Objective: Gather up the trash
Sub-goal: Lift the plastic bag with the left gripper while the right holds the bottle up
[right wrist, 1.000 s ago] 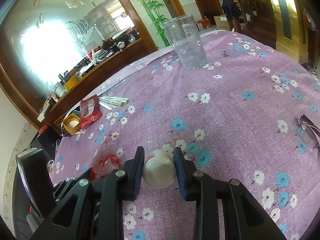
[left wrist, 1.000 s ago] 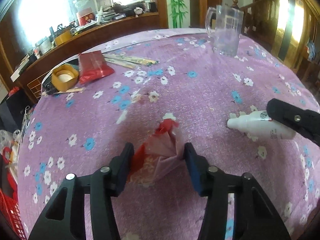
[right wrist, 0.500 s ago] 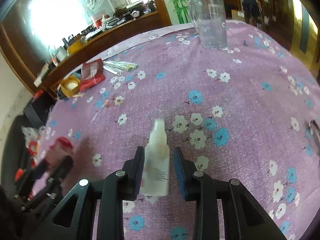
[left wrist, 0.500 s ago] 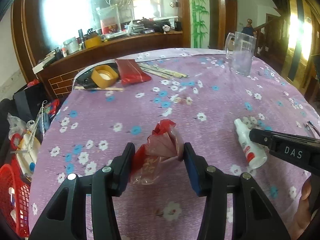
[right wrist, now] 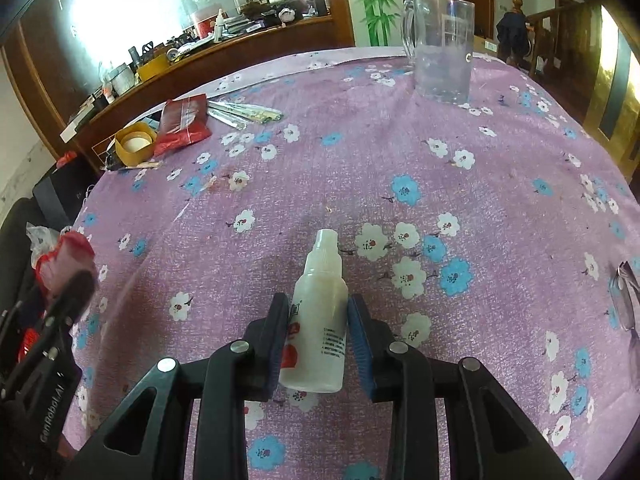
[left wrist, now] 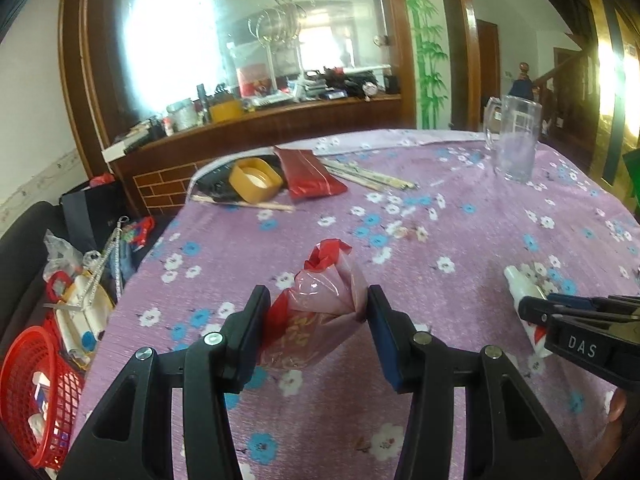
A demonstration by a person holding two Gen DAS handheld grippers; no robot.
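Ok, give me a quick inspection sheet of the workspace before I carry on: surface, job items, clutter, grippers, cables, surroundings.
Surface: purple flowered tablecloth, covering the table.
Job's things: red and clear plastic wrapper; white bottle.
Clutter: glass mug, red packet, yellow tape roll, chopsticks, glasses at the table's right edge.
Grippers: left gripper shut on the wrapper; right gripper shut on the bottle.
Cables: nothing seen.
Surroundings: red basket below the table's left edge; wooden sideboard behind.
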